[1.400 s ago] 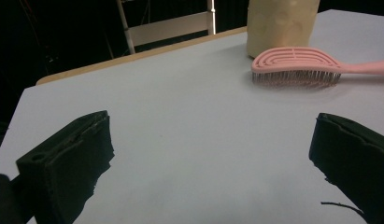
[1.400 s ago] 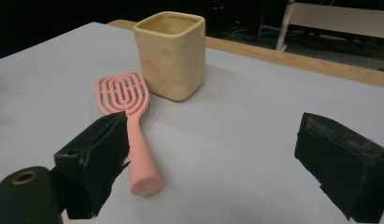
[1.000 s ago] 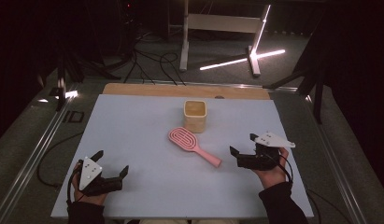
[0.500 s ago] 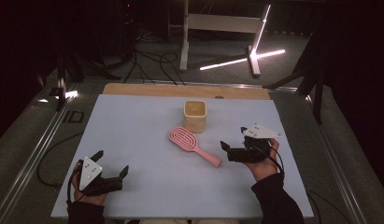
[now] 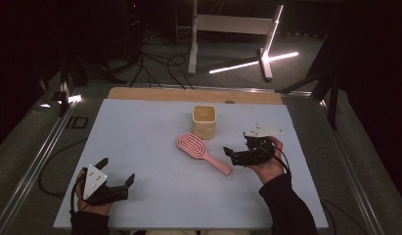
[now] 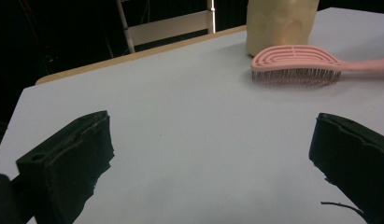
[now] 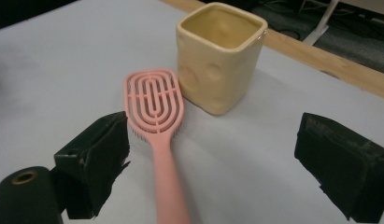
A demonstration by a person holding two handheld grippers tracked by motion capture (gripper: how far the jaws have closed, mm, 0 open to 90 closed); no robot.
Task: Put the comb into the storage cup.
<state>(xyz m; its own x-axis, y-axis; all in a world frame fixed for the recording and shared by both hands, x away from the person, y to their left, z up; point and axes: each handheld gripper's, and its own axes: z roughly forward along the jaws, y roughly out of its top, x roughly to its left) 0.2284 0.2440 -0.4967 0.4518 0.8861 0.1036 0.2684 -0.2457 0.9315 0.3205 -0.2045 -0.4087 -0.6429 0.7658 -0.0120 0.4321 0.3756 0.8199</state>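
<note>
A pink hairbrush lies bristles down on the pale blue table, its handle pointing to the near right. A cream square cup stands upright just behind the brush head. My right gripper is open at the handle's end. In the right gripper view the hairbrush has its handle running down between the two jaws of my right gripper, close to the left jaw, with the cup beyond it. My left gripper rests open at the near left, nothing between its jaws. The left gripper view shows my left gripper, the hairbrush and the cup.
A wooden strip edges the table's far side. Metal rails run along both sides. Cables, a stand and lit tubes sit on the dark floor beyond the table.
My right gripper has moved left and a little forward, from the near right to the end of the brush handle. The left gripper, brush and cup have stayed put.
</note>
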